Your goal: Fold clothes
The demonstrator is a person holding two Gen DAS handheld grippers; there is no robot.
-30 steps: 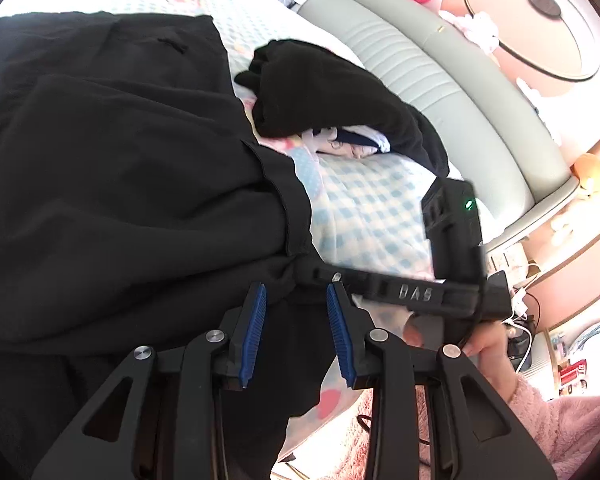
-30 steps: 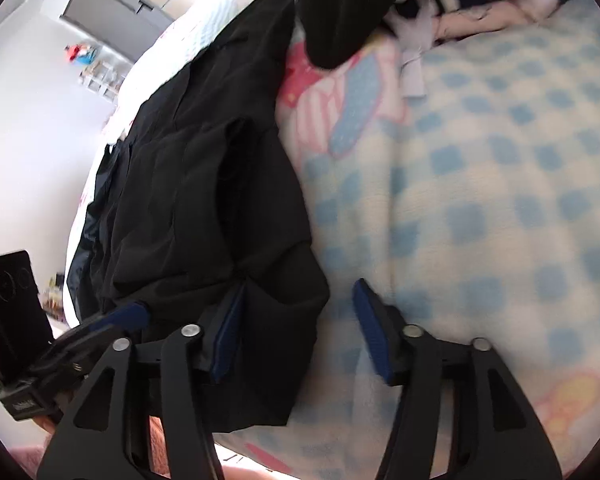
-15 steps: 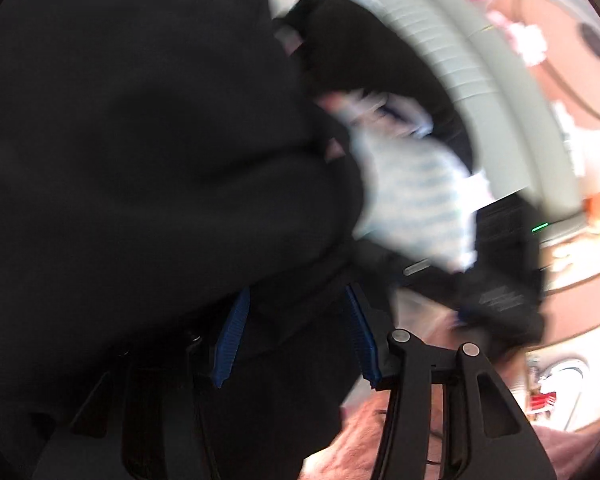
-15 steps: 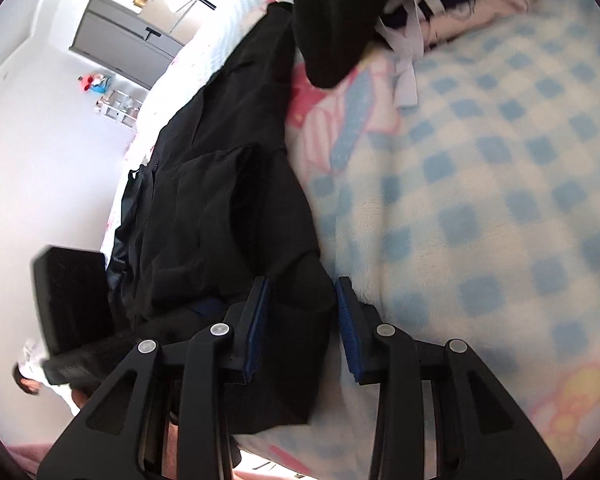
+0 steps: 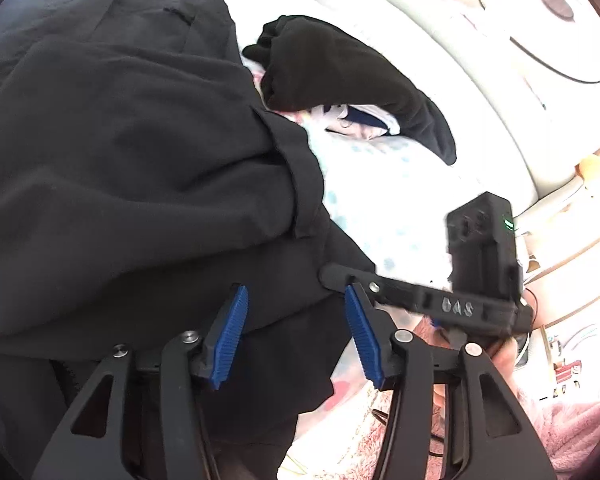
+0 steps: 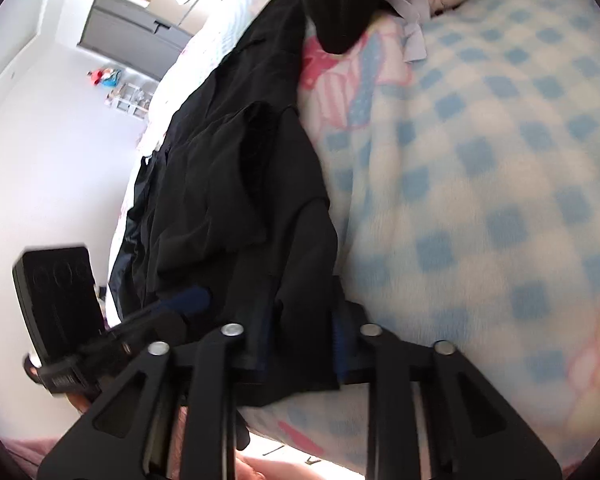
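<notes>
A large black garment (image 5: 132,168) lies spread over the bed, its hem hanging off the near edge. My left gripper (image 5: 296,334) is open, its blue pads on either side of the garment's lower edge without pinching it. My right gripper (image 6: 300,340) is shut on a fold of the same black garment (image 6: 236,184) at the bed's edge. The right gripper also shows in the left wrist view (image 5: 452,304), just right of the left one. The left gripper shows in the right wrist view (image 6: 164,308).
A second black garment (image 5: 340,76) lies bunched on pink and white clothes (image 5: 356,124) farther up the bed. The blue checked blanket (image 6: 480,168) covers the bed. A padded grey headboard (image 5: 440,64) runs along the right. A grey cabinet (image 6: 132,36) stands at the far wall.
My right gripper has closed from open onto the garment's corner. My left gripper swung over the cloth, then came back, and has opened wider.
</notes>
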